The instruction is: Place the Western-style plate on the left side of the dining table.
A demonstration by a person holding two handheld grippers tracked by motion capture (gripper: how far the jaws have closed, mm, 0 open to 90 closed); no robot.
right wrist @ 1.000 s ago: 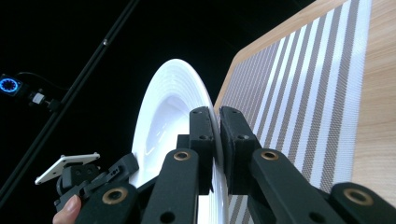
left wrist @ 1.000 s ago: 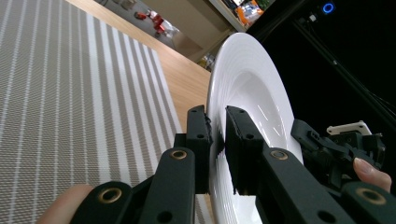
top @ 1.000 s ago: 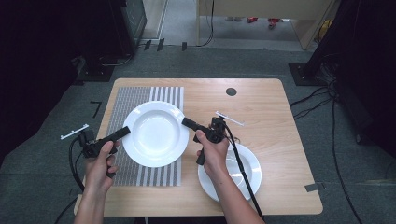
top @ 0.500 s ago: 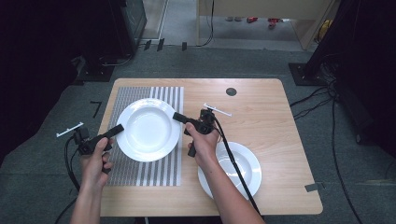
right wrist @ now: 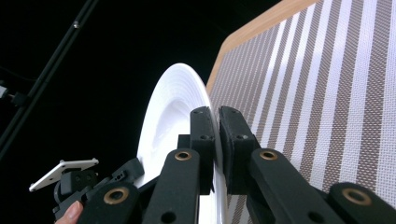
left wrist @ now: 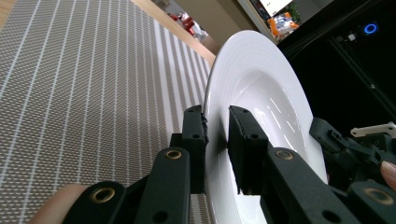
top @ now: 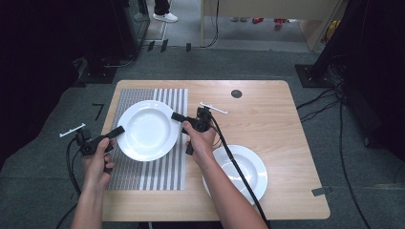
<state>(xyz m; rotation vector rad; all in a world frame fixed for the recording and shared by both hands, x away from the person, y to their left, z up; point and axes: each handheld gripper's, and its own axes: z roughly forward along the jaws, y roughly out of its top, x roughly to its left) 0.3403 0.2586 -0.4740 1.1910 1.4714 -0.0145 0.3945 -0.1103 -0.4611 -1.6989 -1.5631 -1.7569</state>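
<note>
Open wood runs across the far right of the table point(top: 267, 102), easy passage there. The near right corner is blocked by the second plate point(top: 248, 169), and the held plate point(top: 143, 129) covers the far half of the striped mat point(top: 157, 174).

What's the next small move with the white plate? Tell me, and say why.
Probably lower the plate level onto the striped placemat before letting go. The left gripper and the right gripper have their jaws clamped on opposite rims, and the plate is already over the placemat.
</note>
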